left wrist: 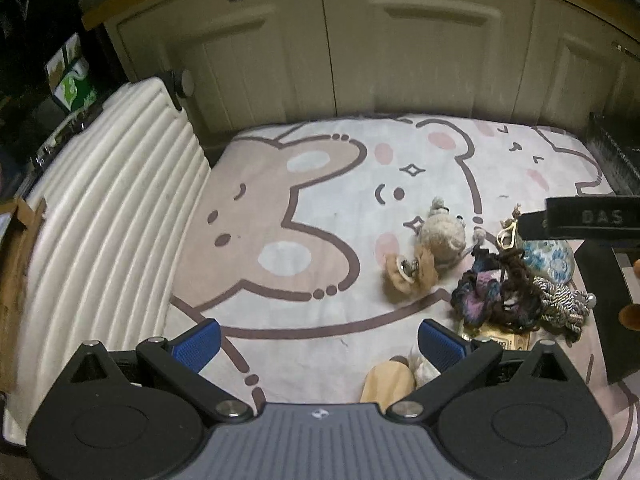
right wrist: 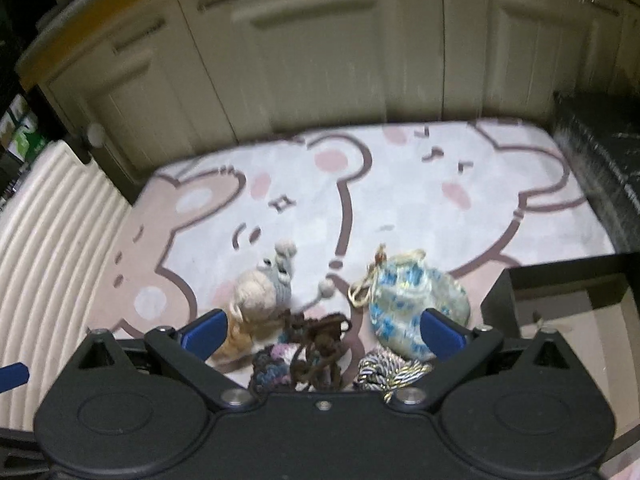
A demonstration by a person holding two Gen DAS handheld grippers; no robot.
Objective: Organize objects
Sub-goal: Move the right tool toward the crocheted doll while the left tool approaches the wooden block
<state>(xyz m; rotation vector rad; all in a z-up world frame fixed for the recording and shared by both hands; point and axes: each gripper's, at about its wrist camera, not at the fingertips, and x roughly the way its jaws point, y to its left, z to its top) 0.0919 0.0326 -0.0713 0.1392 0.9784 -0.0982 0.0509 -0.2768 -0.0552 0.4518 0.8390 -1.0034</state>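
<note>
Hovering over the cartoon-bear mat (right wrist: 400, 200), both tongs, left (left wrist: 320, 342) and right (right wrist: 322, 332), stand released and empty. Left to right lie a soft, light plush snail (right wrist: 260, 296), a tangled crochet piece (right wrist: 304, 348) and a drawstring pouch (right wrist: 412, 300). All should compress; pinch the pouch at its gathered neck.

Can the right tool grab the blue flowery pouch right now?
Probably yes. The right tool is open above the pile, and the blue flowery pouch lies uncovered just inside its right finger, with nothing on top of it.
</note>
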